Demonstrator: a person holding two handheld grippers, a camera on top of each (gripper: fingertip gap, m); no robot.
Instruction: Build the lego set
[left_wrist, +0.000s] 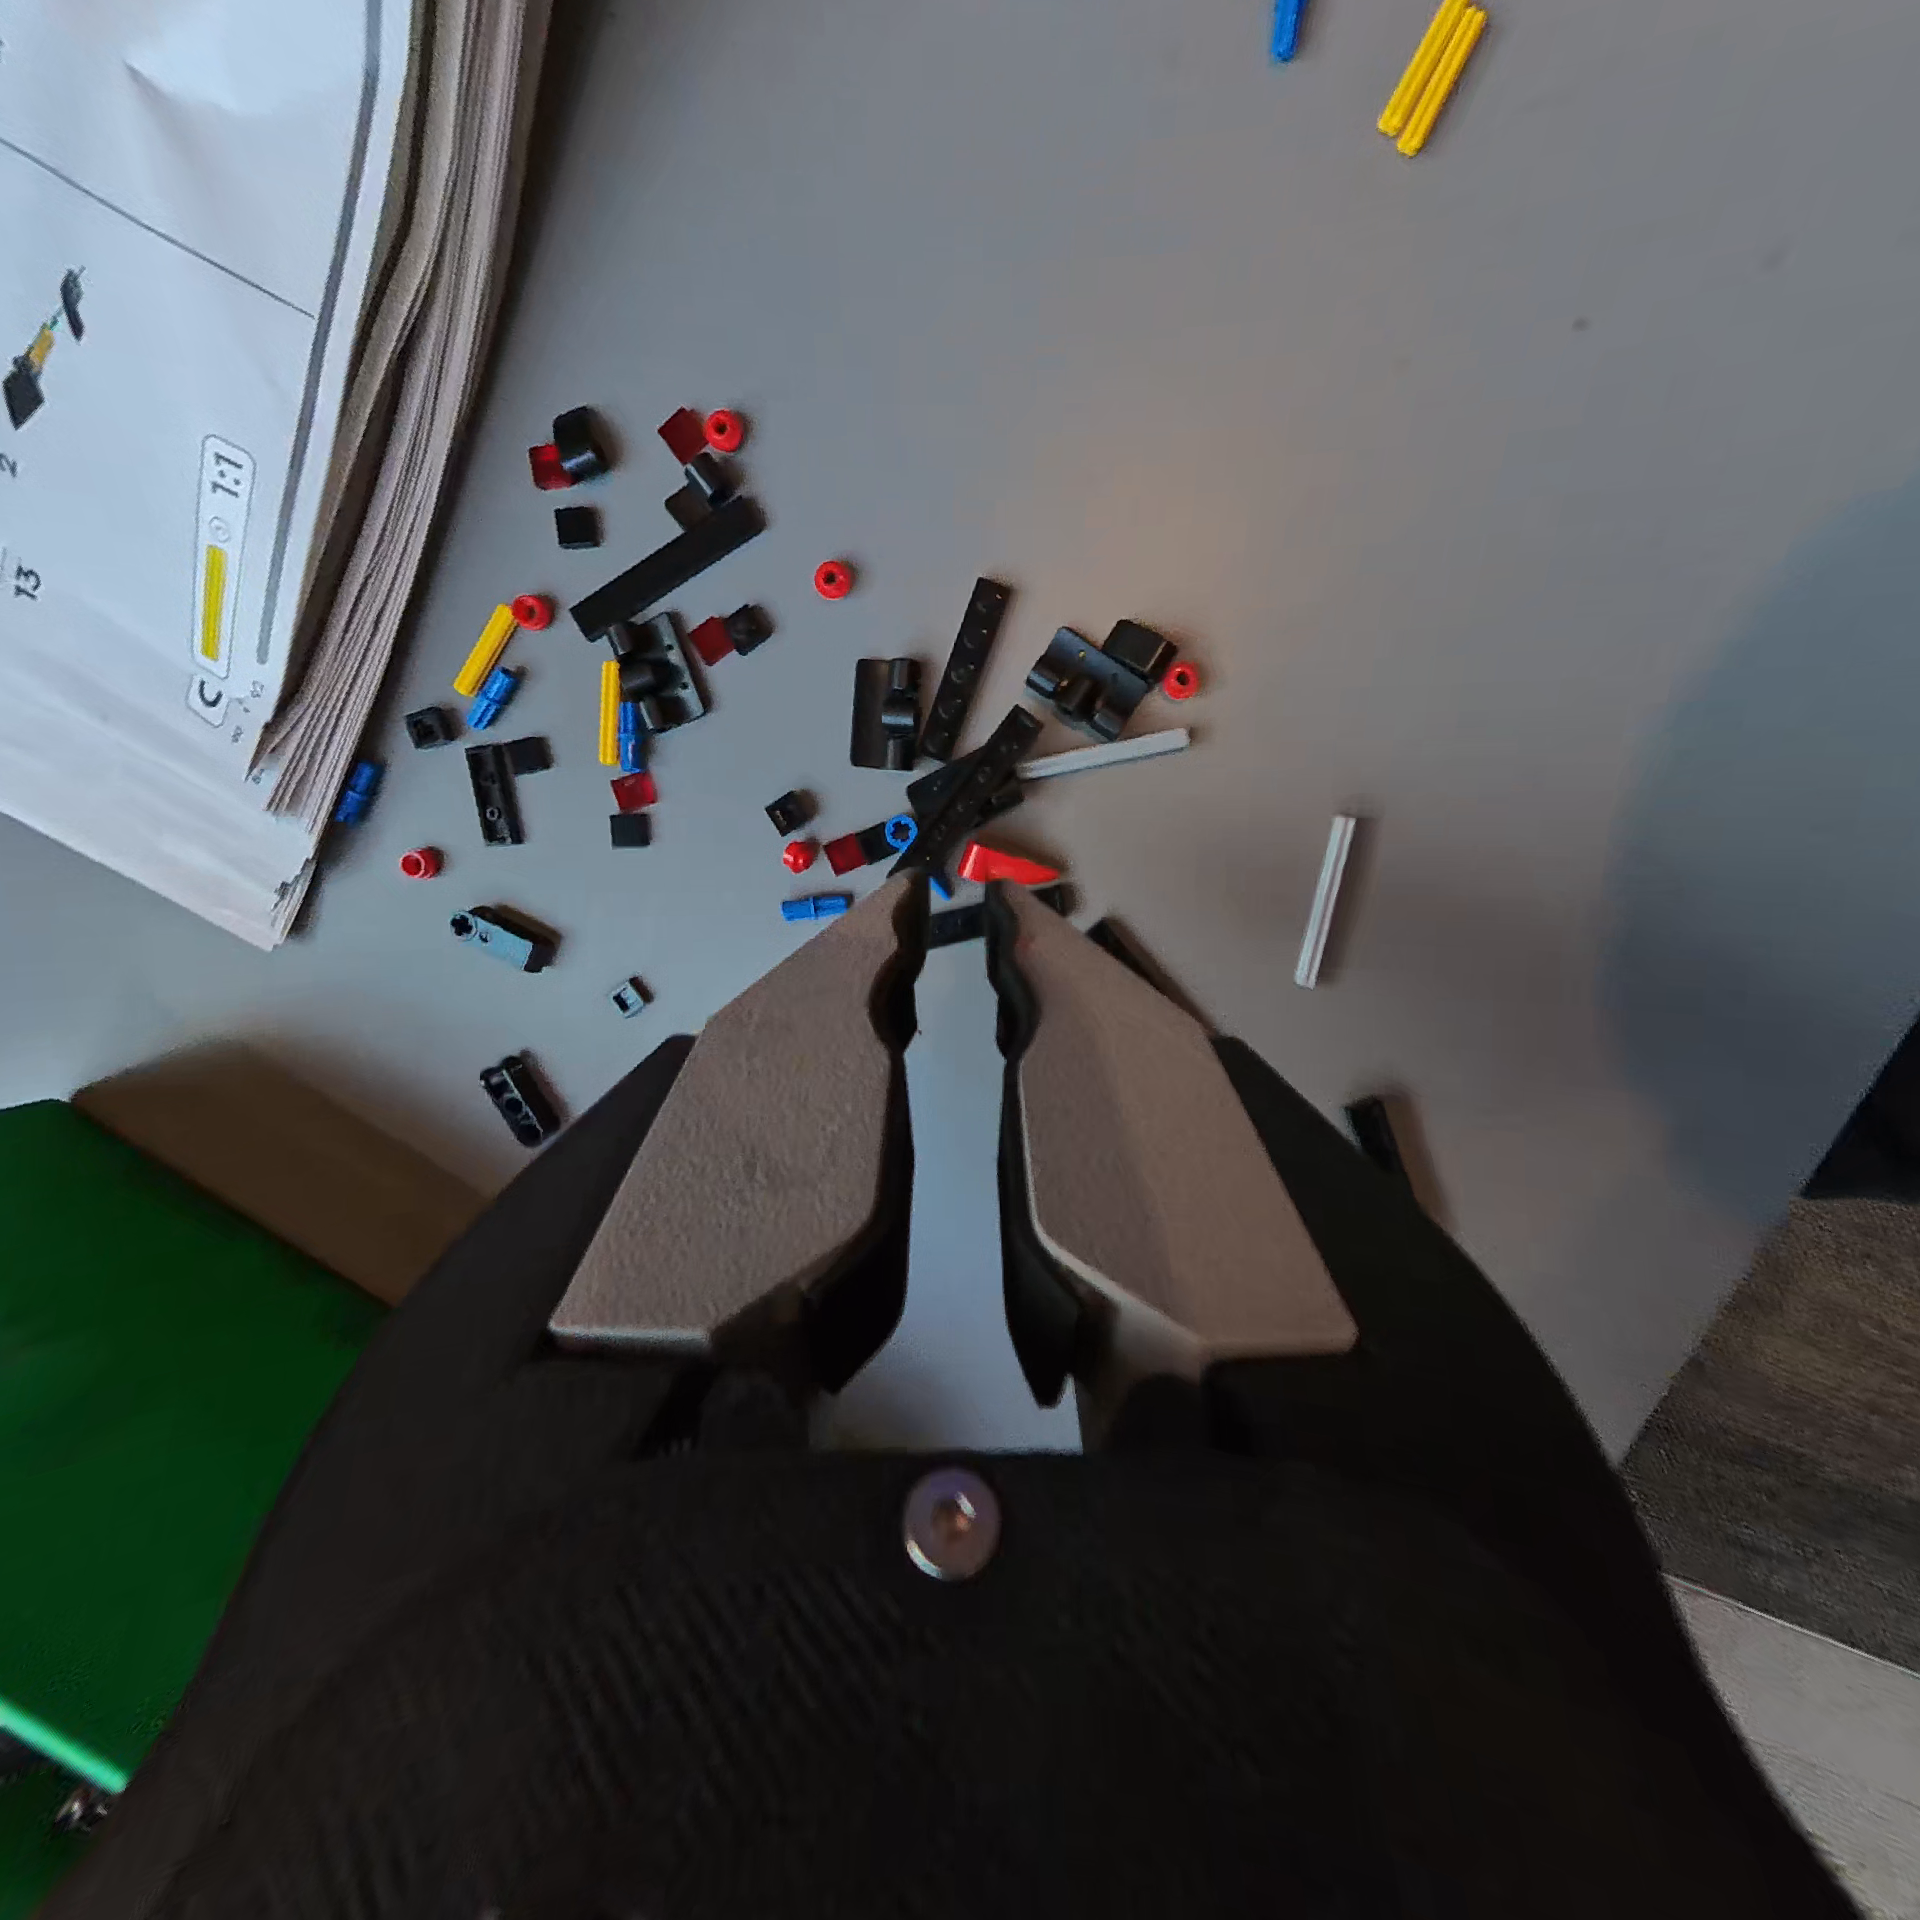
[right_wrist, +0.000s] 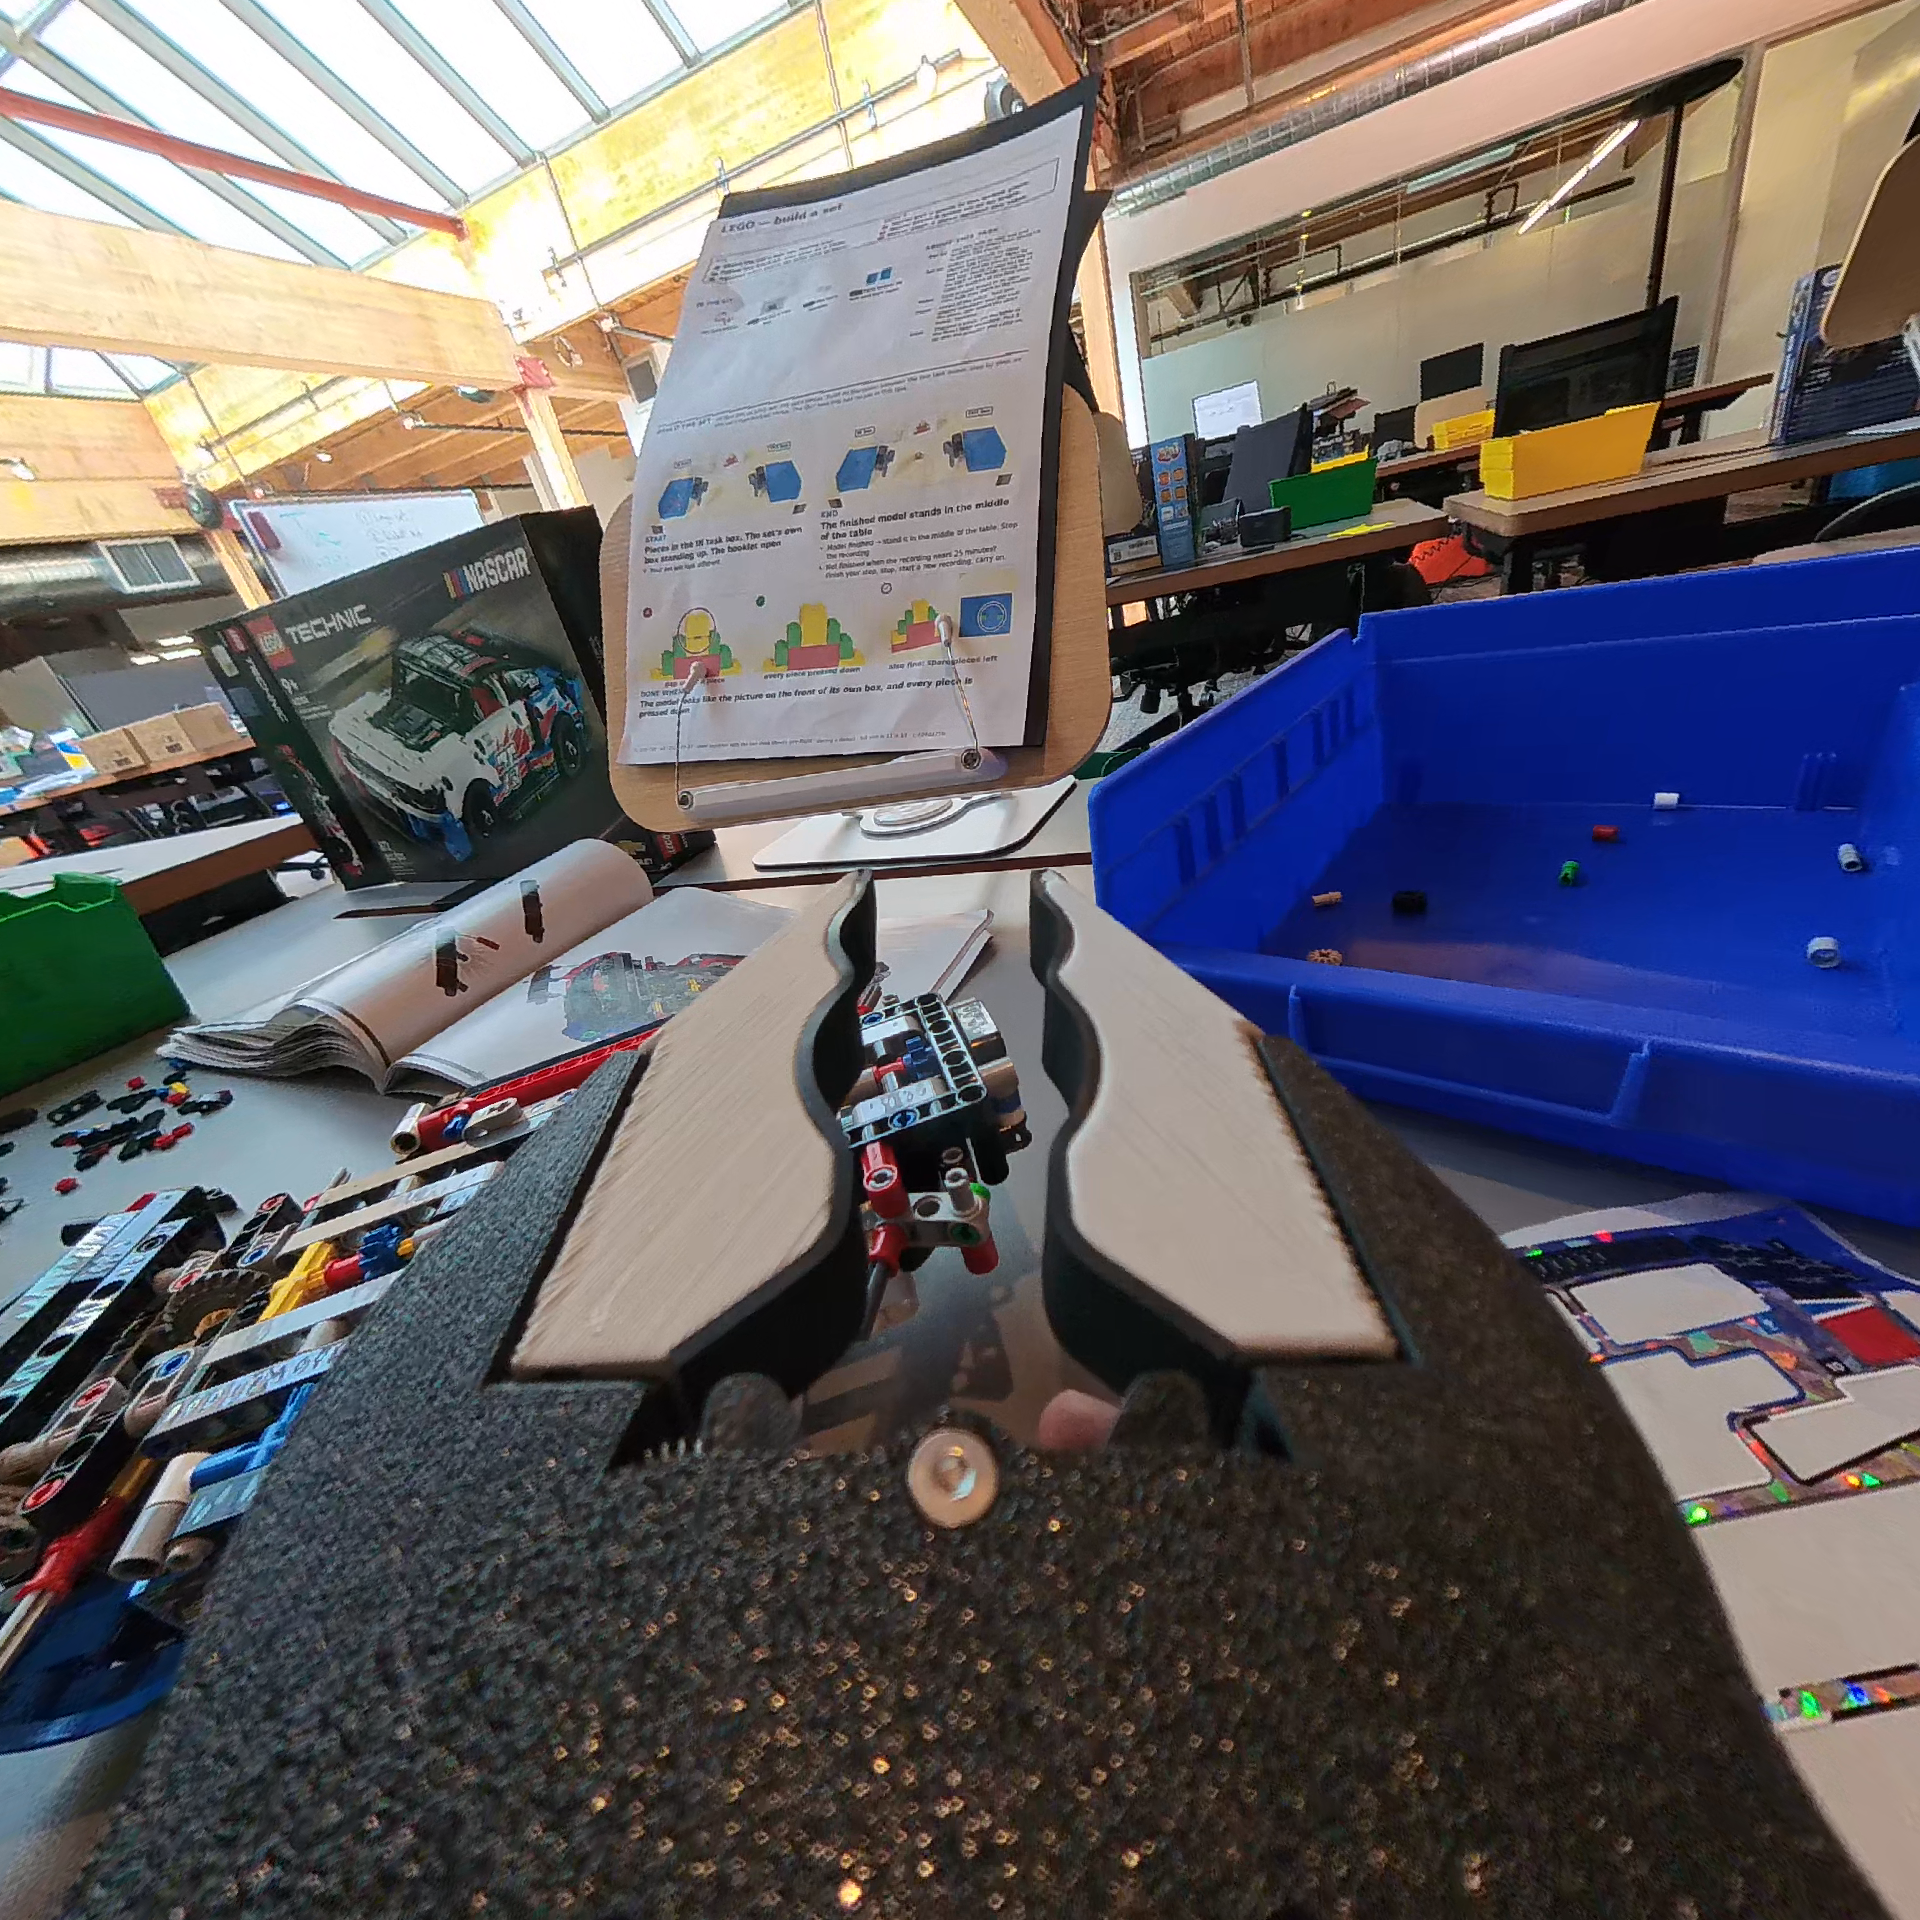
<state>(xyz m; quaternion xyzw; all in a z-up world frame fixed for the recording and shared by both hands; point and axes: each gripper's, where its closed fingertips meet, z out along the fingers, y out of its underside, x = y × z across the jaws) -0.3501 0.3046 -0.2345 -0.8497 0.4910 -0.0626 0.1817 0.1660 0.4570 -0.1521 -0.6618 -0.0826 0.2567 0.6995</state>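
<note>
In the left wrist view, small black, red, blue and yellow Lego pieces (left_wrist: 665, 644) lie scattered on the grey table (left_wrist: 1351, 468). My left gripper (left_wrist: 956, 899) hangs over them, its jaws a narrow gap apart. Its tips are beside a long black holed plate (left_wrist: 971, 790) and a red wedge piece (left_wrist: 1003, 864). Nothing shows gripped between them. In the right wrist view, my right gripper (right_wrist: 951, 914) holds a small Technic assembly (right_wrist: 925, 1101) of black, grey and red parts between its fingers, above the table.
A thick instruction booklet (left_wrist: 156, 416) and a green bin (left_wrist: 125, 1403) lie left of the pile. A blue bin (right_wrist: 1558, 935) with a few small parts stands to the right, a sticker sheet (right_wrist: 1714, 1351) before it. A larger chassis build (right_wrist: 156, 1351), the set box (right_wrist: 436, 696) and a sheet stand (right_wrist: 852, 468) are nearby. Spacing between my two grippers at the tips: around 55 cm.
</note>
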